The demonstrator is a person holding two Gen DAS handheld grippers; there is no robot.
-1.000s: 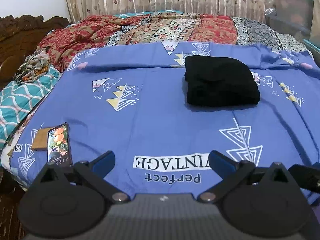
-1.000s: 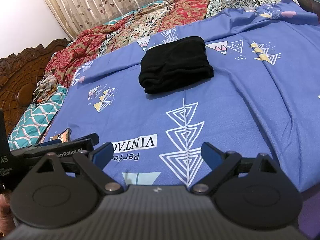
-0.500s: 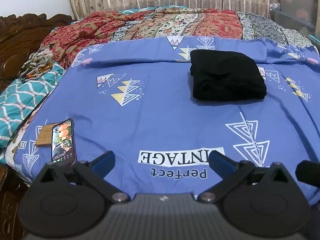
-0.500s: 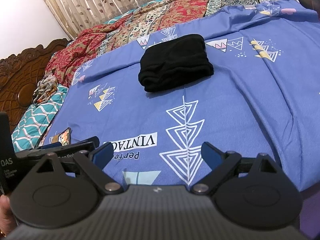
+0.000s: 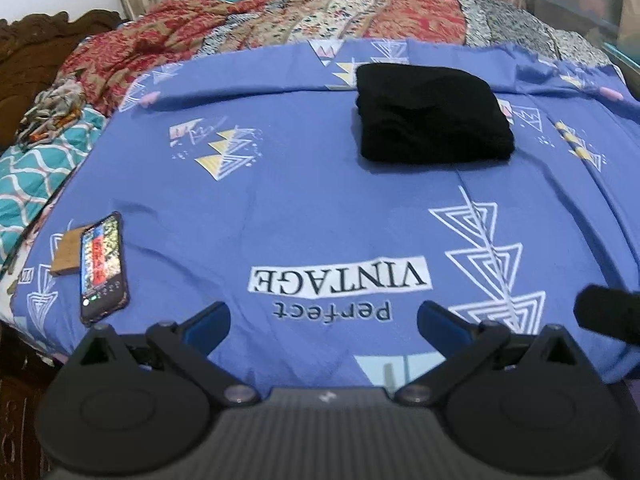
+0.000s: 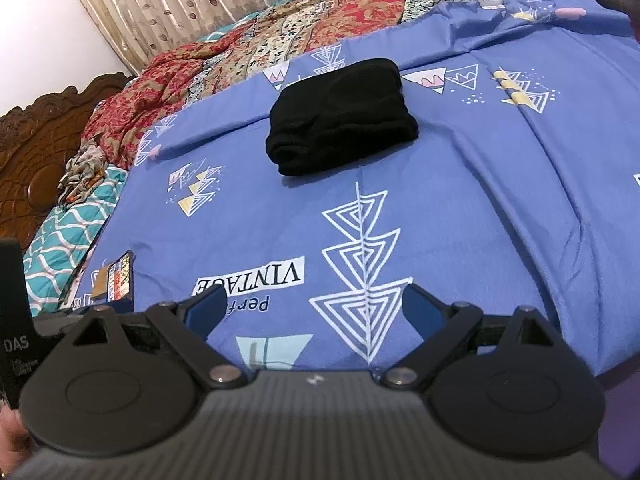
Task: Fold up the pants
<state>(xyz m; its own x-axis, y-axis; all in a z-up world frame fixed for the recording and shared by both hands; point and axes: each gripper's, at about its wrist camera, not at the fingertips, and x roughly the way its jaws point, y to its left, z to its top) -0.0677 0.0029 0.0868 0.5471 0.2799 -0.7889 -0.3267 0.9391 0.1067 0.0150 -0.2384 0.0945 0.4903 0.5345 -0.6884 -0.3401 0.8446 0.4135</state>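
Black pants [image 5: 432, 114] lie folded into a compact rectangle on the far middle of the blue printed bedsheet [image 5: 304, 200]. They also show in the right wrist view [image 6: 340, 116]. My left gripper [image 5: 323, 318] is open and empty, held near the bed's front edge, well short of the pants. My right gripper [image 6: 310, 306] is open and empty too, also near the front edge. A dark part of the right gripper [image 5: 608, 314] shows at the right of the left wrist view.
A phone [image 5: 102, 264] with a lit screen lies beside a small brown card [image 5: 66, 252] at the front left of the sheet. A red patterned quilt [image 5: 280, 20] lies behind, a teal pillow [image 5: 36, 176] and wooden headboard [image 6: 36, 160] at left.
Both grippers have drawn back and tilted a little, so the bed's front edge shows more. The pants have not moved. Both stay open.
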